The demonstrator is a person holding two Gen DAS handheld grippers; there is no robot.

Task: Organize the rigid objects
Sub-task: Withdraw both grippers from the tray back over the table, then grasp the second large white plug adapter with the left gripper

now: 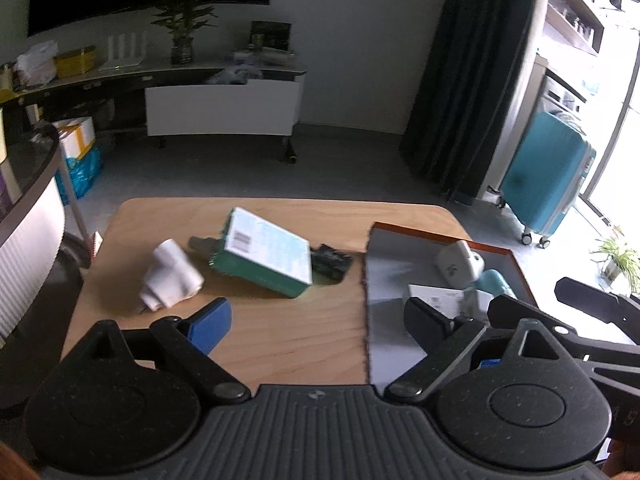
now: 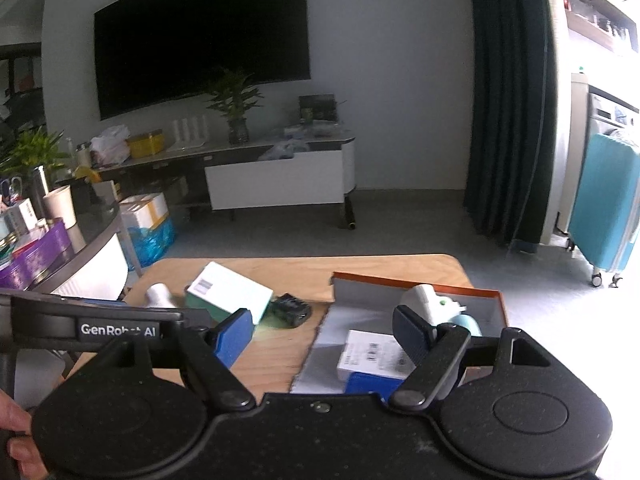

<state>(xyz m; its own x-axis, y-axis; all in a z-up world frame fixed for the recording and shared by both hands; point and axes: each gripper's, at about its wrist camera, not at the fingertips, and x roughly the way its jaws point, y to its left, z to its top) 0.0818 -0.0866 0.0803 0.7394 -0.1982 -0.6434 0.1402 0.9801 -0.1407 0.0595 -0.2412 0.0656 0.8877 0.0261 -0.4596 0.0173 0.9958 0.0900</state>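
Left gripper (image 1: 316,320) spread wide, nothing between its fingers, over the table (image 1: 280,336); right gripper (image 2: 324,332) likewise released and empty, hanging over the edge of the tray (image 2: 420,280). On the table, outside the tray: one green box (image 1: 266,256), one white roll (image 1: 172,276), one black item (image 1: 330,260); in the tray: one white device (image 2: 420,300), one white carton (image 2: 372,354), one pale blue item (image 2: 468,324). Only the right view shows a blue box (image 2: 368,384) at the tray's near end and fingers (image 2: 16,412) at its left edge.
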